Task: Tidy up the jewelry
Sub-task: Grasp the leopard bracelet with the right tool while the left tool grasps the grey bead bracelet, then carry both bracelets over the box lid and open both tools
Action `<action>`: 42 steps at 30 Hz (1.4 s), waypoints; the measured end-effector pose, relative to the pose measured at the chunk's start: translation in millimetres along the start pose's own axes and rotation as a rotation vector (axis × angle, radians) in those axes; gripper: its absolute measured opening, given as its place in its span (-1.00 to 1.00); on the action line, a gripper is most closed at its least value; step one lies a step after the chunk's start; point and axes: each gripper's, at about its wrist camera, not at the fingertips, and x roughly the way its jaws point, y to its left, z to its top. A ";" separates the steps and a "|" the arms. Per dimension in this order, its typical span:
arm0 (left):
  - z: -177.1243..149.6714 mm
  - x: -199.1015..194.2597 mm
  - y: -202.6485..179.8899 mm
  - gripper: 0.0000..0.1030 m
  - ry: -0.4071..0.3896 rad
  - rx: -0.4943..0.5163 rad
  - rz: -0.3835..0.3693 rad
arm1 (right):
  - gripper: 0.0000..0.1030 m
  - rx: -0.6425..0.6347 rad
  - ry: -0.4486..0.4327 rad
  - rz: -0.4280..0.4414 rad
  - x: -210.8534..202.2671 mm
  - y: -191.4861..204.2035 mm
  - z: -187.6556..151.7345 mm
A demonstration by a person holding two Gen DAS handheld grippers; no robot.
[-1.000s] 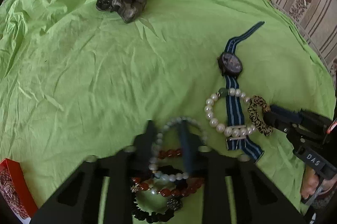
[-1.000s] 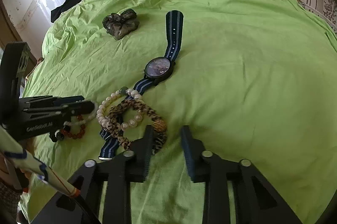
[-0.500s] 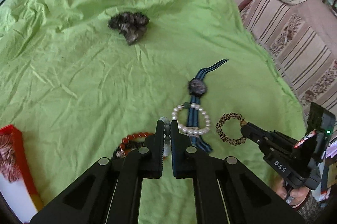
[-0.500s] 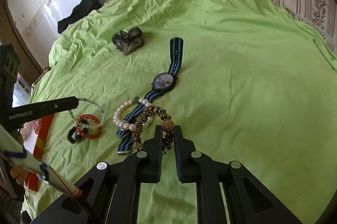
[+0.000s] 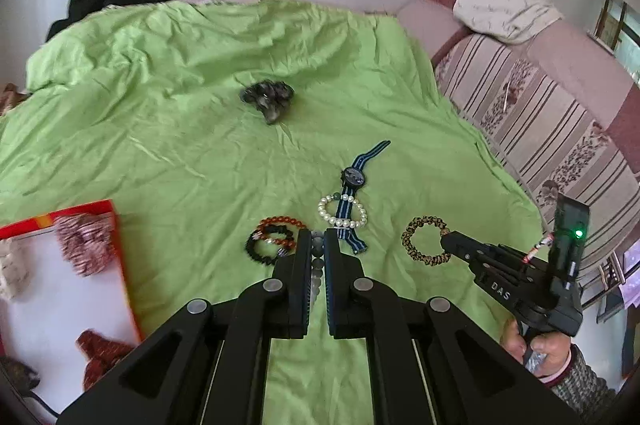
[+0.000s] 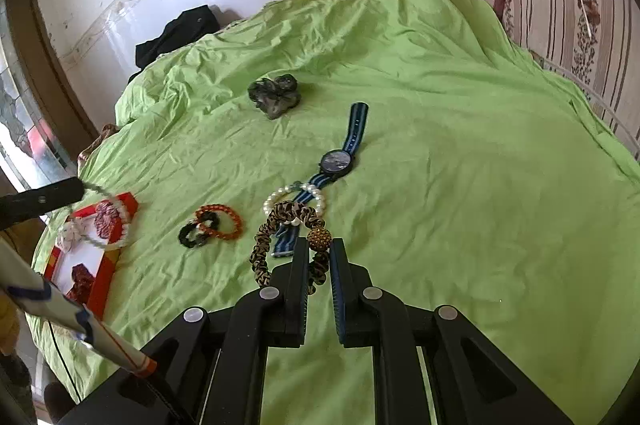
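Wrinkled lime-green cloth (image 6: 460, 165) covers the surface. The left gripper (image 5: 317, 245) pinches a strand of pale round beads (image 5: 318, 267), lifted above it. The right gripper (image 6: 319, 255) clamps a leopard-print fabric loop (image 6: 276, 237) with a glittery gold ball. A pearl bracelet (image 6: 294, 199) drapes over the striped-strap watch (image 6: 337, 161); red and black beaded bracelets (image 6: 212, 225) lie beside a red-rimmed box (image 6: 100, 277).

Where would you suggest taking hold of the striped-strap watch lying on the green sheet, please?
Probably the far strap end of the watch, the stretch beyond the dial lying flat and bare on the green sheet. Come from above, fingers across the strap's width. The near strap is threaded through the pearl bracelet, so gripping there would likely drag the pearls along.
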 end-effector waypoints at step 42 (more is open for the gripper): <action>-161.3 -131.3 210.3 -0.89 -0.101 -0.406 0.339 | -0.78 -0.430 0.197 0.405 29.3 317.8 -49.1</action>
